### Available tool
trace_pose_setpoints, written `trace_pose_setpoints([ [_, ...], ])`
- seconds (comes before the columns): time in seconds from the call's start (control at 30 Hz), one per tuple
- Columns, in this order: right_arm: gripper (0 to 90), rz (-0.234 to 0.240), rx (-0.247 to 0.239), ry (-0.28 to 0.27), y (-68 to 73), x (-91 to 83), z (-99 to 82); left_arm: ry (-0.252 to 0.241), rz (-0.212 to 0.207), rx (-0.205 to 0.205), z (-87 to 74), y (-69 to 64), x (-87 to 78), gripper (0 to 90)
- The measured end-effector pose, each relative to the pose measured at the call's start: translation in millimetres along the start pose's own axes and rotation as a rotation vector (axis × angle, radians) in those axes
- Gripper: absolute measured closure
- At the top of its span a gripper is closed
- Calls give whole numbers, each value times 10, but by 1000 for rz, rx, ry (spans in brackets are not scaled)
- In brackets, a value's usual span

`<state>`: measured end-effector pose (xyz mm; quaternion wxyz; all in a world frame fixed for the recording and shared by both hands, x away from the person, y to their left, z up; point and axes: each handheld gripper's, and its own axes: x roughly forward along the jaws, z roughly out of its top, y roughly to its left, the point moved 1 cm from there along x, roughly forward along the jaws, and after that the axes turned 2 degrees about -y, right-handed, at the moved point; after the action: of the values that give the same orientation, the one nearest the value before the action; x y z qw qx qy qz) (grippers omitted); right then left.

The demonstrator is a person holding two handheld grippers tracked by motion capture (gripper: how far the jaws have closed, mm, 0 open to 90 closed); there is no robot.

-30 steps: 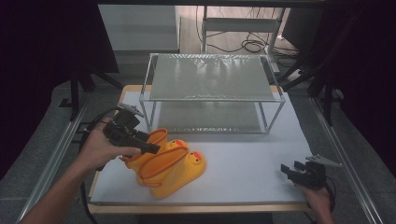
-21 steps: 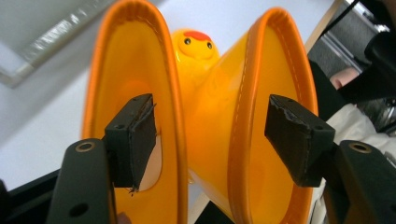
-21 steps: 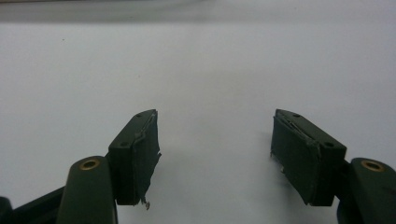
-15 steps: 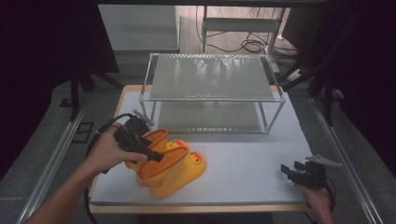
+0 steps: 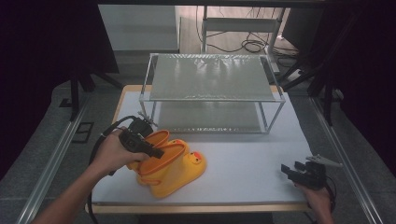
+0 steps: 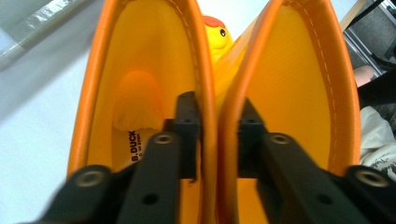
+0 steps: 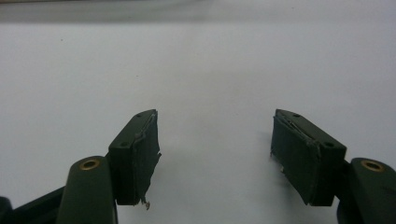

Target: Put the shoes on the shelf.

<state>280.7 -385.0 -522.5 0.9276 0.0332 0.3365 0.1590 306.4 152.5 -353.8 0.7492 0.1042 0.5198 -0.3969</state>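
Note:
Two yellow duck rain boots [image 5: 173, 164] with orange rims lie side by side at the front left of the white table [image 5: 252, 154]. My left gripper [image 5: 156, 151] reaches into their openings, one jaw inside each boot. In the left gripper view the left boot [image 6: 140, 70] and right boot [image 6: 303, 79] have their touching walls pinched between my jaws [image 6: 217, 121], which have just been closing on them. A duck face [image 6: 217, 35] peeks up behind the rims. My right gripper [image 5: 288, 171] rests at the front right, open [image 7: 215, 149] over bare table.
A two-level metal rack [image 5: 212, 77] with mesh shelves stands across the back of the table. Aluminium rails run along both sides of the table. Cables lie on the floor behind.
My left gripper sank from above the boots into their openings, and its jaws came together on the adjoining walls. The right gripper stayed put.

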Motion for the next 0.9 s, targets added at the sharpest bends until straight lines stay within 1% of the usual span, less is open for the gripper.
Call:
trace_pose_setpoints([
  [0.07, 317, -1, -1, -2, -3, 1, -1, -7, -11, -5, 2, 12, -5, 810],
  [0.13, 318, 0, 7, -7, -1, 5, -2, -29, -25, -14, 13, 27, -11, 813],
  [0.2, 318, -1, 5, -6, -2, 6, -1, -64, -54, -39, 44, 40, -13, 815],
  [0.23, 318, 0, 5, -8, -2, 7, -1, -72, -68, -44, 65, 48, -11, 815],
  [0.27, 318, 1, 5, -9, -3, 10, -2, -80, -70, -49, 88, 50, -10, 816],
  [0.4, 318, -2, 7, -9, -8, 6, -2, -89, -105, -59, 188, 30, -8, 816],
  [0.47, 318, -2, 10, -10, -16, 2, -3, -98, -132, -53, 243, -21, -31, 816],
  [0.6, 318, -4, 10, -12, -21, -7, -1, -122, -172, -27, 377, -165, -119, 816],
  [0.7, 318, -2, 10, -15, -12, -6, 4, -145, -209, -17, 511, -267, -199, 816],
  [0.77, 318, -2, 6, -7, -11, -7, 3, -156, -231, -8, 608, -333, -239, 816],
  [0.9, 318, -1, 5, -9, -9, -10, 5, -166, -256, 7, 790, -472, -281, 816],
])
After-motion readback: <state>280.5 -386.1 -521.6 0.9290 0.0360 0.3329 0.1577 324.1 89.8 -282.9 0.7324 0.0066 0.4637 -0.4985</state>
